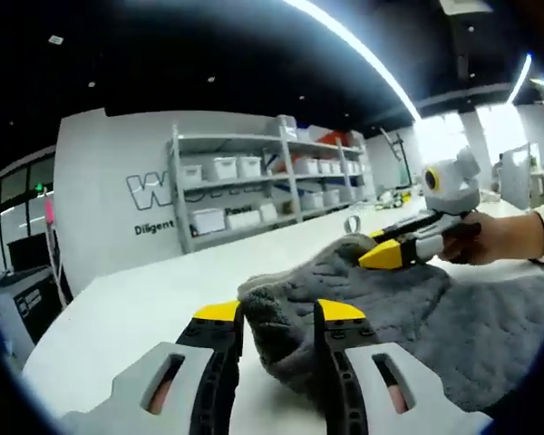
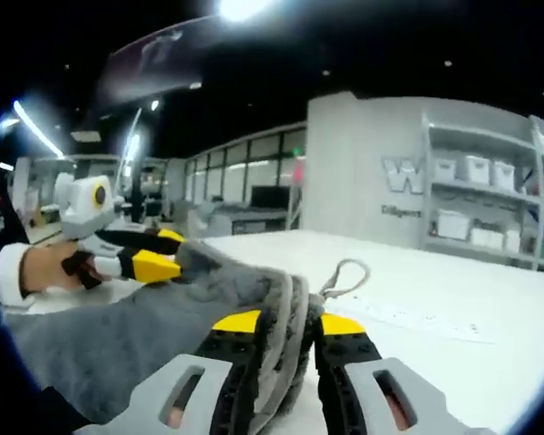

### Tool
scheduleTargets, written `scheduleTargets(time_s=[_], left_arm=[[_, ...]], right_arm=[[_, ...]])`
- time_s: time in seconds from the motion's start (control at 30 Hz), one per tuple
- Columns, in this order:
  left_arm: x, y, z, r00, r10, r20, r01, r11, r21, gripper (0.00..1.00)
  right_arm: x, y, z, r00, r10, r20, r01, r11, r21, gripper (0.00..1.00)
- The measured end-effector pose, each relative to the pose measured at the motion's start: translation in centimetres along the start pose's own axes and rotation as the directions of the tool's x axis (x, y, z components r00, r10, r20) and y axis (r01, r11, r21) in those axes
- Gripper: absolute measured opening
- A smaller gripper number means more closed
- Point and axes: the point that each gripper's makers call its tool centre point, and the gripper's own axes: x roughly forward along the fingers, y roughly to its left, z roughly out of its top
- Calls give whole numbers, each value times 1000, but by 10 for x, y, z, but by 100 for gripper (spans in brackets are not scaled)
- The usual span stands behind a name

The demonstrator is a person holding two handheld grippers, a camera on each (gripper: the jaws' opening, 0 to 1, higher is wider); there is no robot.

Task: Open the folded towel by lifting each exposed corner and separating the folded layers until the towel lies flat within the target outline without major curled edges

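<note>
A grey fluffy towel [image 1: 453,317] lies bunched on the white table [image 1: 136,308]. My left gripper [image 1: 279,313] is shut on a thick fold of it at the towel's near edge. My right gripper [image 1: 387,246], held by a hand [image 1: 499,237], pinches a raised ridge of the towel farther back. In the right gripper view, my right gripper [image 2: 290,323] is closed on several stacked layers of the towel [image 2: 118,335]. A hanging loop [image 2: 344,272] sticks out just beyond it. The left gripper [image 2: 159,254] grips the cloth at the left.
Metal shelves [image 1: 254,181] with white bins stand behind the table against a lettered wall [image 1: 118,195]. A pale printed strip [image 2: 417,317] lies on the table [image 2: 453,281] to the right of the towel. A white sleeve [image 2: 9,272] is at the left.
</note>
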Motion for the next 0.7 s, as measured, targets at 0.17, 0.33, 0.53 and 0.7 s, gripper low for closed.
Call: scheduleTargets(time_s=[0.17,0.33,0.53,0.7], left_arm=[[-2,0,-2,1000,6,-13,-5,1000,20,34],[-8,4,4,1000,19,-1,-19,1000,9,35],[-10,1,5,1000,11,-1,-11,1000,20,31],[-12,-14,-4,997,-47,-53,49,998,43,23]], right_arm=[[-2,-8,-3,998,-55,-17,53,993,-104,20],[-8,-12,4,997,-78,12,79,987,-137,21],[-13,-13,9,997,-64,40,69,990,-123,15],[-15,-5,3,999,-24,21,26,995,-101,9]])
